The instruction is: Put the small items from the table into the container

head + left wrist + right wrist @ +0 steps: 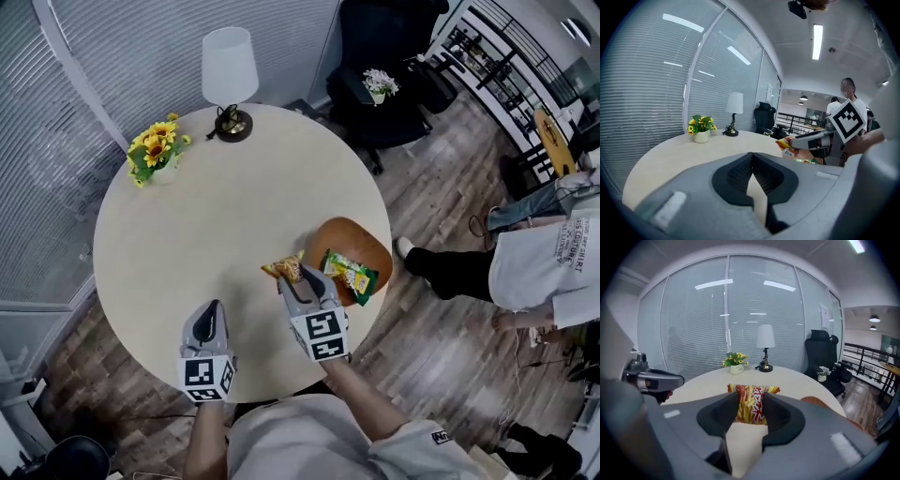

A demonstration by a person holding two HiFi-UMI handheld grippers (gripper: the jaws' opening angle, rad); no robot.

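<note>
Fries packet [284, 270], pinched in right hand-held gripper [302, 284] at frame centre, was just left of container [352, 236] holding green packet [349, 275]; left hand-held gripper [213, 311], narrow and empty, sat farther left.

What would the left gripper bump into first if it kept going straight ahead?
Probably the bare table top: the left gripper tilts down at it. The lamp stands farther along.

We note 2 grey handheld units, left gripper [212, 314] and right gripper [305, 286], each with 1 white cube carrying black square markers. Dark ribbed pads [736, 176]. Pale grey top [300, 441], small dark sleeve patch [441, 437].
</note>
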